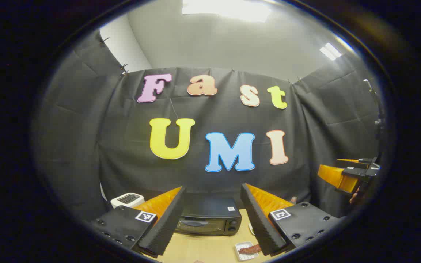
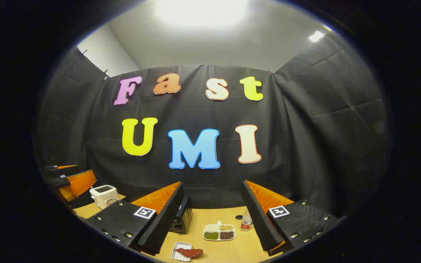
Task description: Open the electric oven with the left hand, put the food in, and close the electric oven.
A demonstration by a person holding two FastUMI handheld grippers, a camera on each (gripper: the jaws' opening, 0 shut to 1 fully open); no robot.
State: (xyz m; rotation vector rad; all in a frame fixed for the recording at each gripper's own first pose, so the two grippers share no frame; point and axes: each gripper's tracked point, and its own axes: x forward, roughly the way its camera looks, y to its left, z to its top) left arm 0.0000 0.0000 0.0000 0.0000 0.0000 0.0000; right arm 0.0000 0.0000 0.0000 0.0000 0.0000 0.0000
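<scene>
Lying in a small white tray (image 2: 182, 252), reddish-brown food (image 2: 189, 251); divided dish (image 2: 219, 232) holds beans.

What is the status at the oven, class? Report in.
Left gripper open, empty, facing the oven. Right gripper open, empty. Oven door shut. Food waiting on its tray. Nothing blocking the door.

The left gripper (image 1: 213, 219) is held level in the air, its two fingers spread wide with nothing between them. The right gripper (image 2: 213, 219) is posed alike, jaws wide apart. What seems a fingertip (image 1: 353, 199) grips its handle.
</scene>
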